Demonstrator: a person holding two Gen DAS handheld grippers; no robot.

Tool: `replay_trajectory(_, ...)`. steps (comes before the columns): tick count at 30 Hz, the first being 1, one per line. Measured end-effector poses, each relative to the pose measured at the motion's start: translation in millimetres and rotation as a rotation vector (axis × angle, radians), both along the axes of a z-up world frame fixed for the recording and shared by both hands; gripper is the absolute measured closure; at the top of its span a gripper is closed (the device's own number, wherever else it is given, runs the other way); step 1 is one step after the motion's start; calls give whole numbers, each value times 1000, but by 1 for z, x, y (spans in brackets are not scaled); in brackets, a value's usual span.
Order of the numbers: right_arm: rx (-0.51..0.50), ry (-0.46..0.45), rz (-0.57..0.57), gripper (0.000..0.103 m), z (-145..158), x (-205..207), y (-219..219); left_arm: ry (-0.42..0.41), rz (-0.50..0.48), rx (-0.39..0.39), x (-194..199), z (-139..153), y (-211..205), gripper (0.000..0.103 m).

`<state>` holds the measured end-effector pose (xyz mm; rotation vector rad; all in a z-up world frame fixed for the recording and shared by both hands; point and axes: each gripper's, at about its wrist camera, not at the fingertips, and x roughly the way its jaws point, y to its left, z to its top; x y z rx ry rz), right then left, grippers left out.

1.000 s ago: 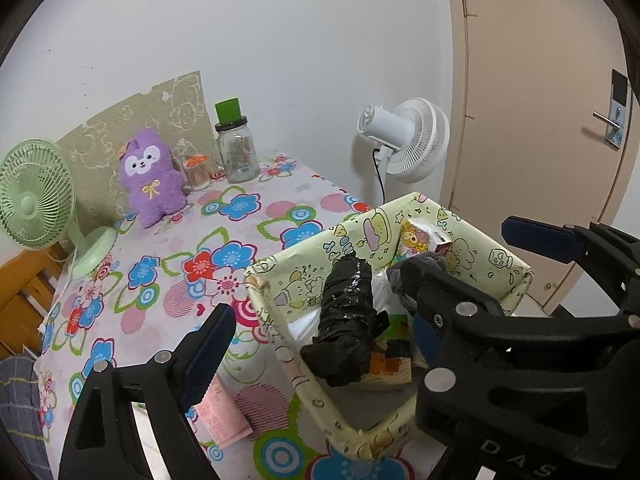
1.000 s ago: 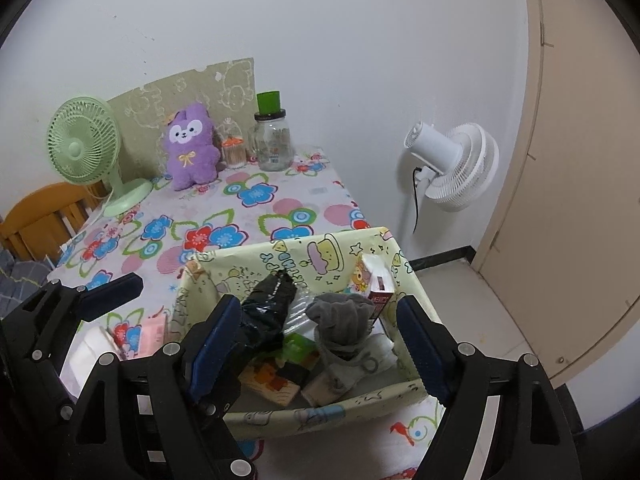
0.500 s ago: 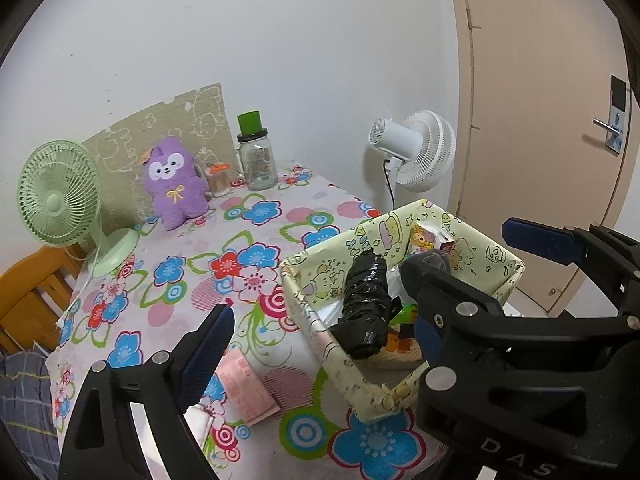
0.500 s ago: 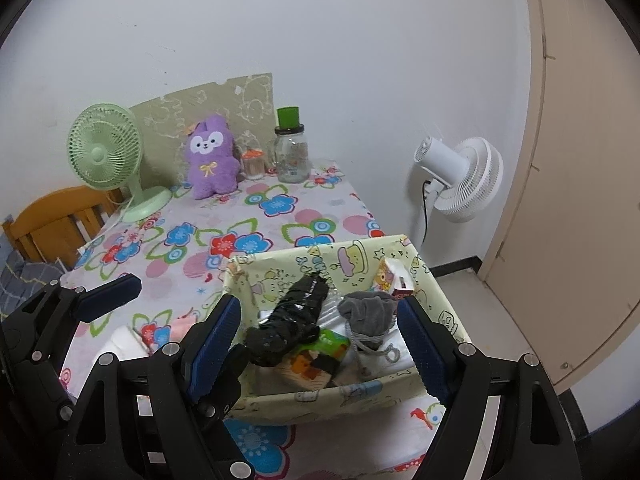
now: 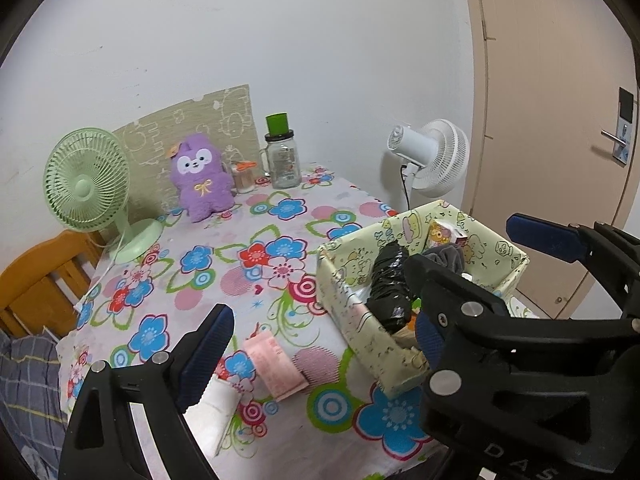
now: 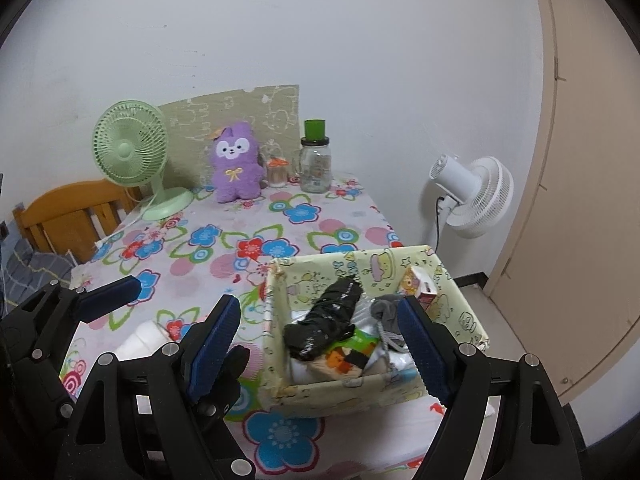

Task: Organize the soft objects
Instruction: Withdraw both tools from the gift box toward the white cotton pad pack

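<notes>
Both hand-held grippers wide open | left point(image 5: 320, 344) empty | right point(image 6: 320, 340) empty

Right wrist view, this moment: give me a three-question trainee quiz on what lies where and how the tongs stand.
1. True or false: the purple plush toy lies inside the patterned box.
2. Which of these is in the box? A) green desk fan B) black crinkled bundle C) glass jar
3. Fill in: both the left tongs and the right tongs are ____ and hold nothing.

Key: 1 false, it sits on the table by the wall. 2 B. 3 open.
</notes>
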<state>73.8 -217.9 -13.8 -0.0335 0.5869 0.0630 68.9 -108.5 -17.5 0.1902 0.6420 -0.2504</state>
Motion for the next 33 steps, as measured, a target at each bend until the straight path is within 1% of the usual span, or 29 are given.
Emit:
replay_trajectory(2, 2, -2, 5, 10, 1, -3, 5, 2, 9, -5, -3, 0, 5, 10)
replay_trajectory(4, 8, -2, 6, 9, 1, -6, 8, 3, 19, -17, -5, 0, 12, 10)
replay_trajectory(9, 36, 11, 20, 9, 0, -11, 17, 13, 38, -34, -10, 0, 26, 10)
replay_trajectory(17, 42, 9, 16, 9, -2, -18, 33, -1, 53, -42, -20, 0, 44, 10)
replay_trajectory(27, 27, 12, 41, 9, -9, -23, 56, 11, 86, -45, -23, -9, 66, 10)
replay_trajectory(33, 6, 6, 45, 9, -16, -23, 72, 17, 95, -32, -23, -16, 79, 10)
